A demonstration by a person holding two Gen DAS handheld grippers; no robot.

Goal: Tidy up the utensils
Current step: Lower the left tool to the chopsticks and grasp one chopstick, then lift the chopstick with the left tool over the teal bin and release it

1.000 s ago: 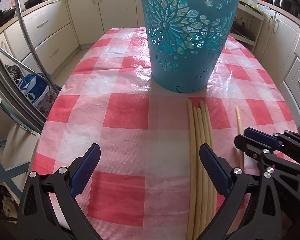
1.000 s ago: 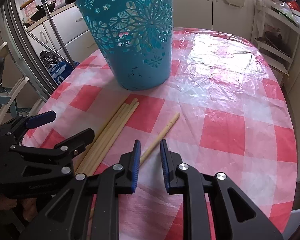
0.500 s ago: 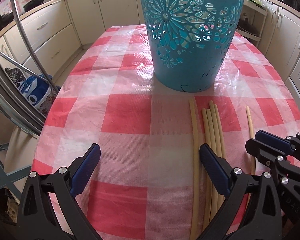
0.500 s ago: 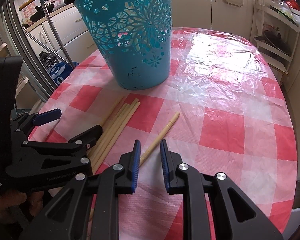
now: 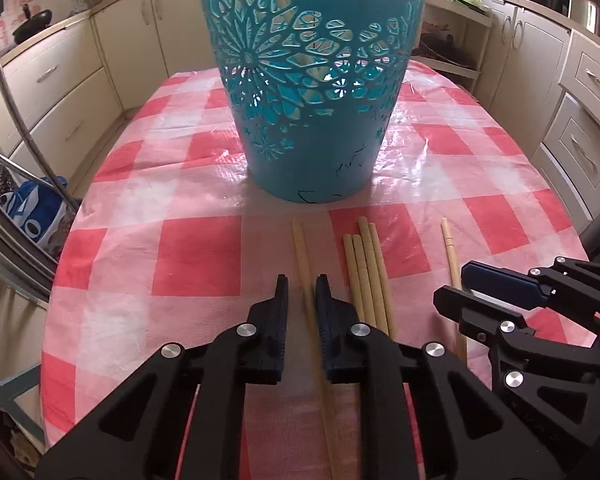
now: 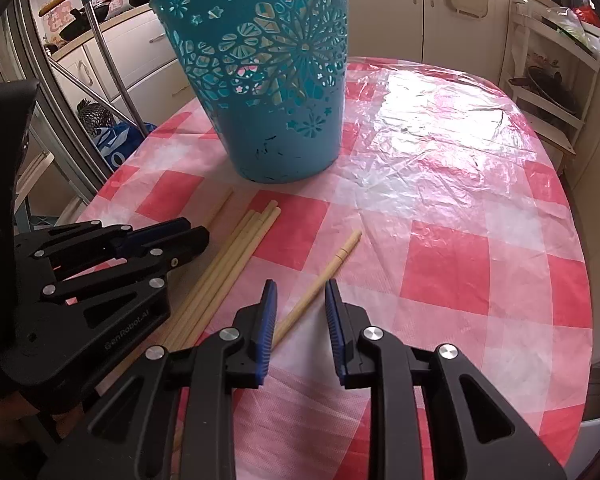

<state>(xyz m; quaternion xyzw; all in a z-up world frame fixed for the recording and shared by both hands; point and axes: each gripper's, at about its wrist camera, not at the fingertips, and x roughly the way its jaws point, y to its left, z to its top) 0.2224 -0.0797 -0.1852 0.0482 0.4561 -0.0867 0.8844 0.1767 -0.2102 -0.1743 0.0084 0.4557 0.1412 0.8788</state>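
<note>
A teal cut-out basket [image 5: 312, 120] [image 6: 276, 120] stands upright on the red-checked table [image 5: 196, 256] [image 6: 460, 260]. In front of it lie pale wooden chopsticks. My left gripper [image 5: 302, 292] [image 6: 196, 231] is closing its jaws around the leftmost chopstick [image 5: 300, 244]; a gap still shows beside the stick. A bundle of several chopsticks [image 5: 366, 272] [image 6: 236, 256] lies just right of it. My right gripper [image 6: 300, 300] [image 5: 454, 286] hovers over a single chopstick [image 6: 320, 276] [image 5: 449, 248]. Its jaws are opening slightly and stand to either side of the stick without touching it.
Clear plastic film covers the cloth. Cream cabinets surround the oval table. A blue bag [image 5: 32, 208] and a metal pole [image 6: 112, 68] stand off the left edge, and a shelf rack [image 6: 548, 92] off the far right. The cloth right of the basket is bare.
My left jaws went from wide open to narrow around the leftmost chopstick, now lying apart from the bundle. The basket looms closer in the left view. My right jaws widened slightly.
</note>
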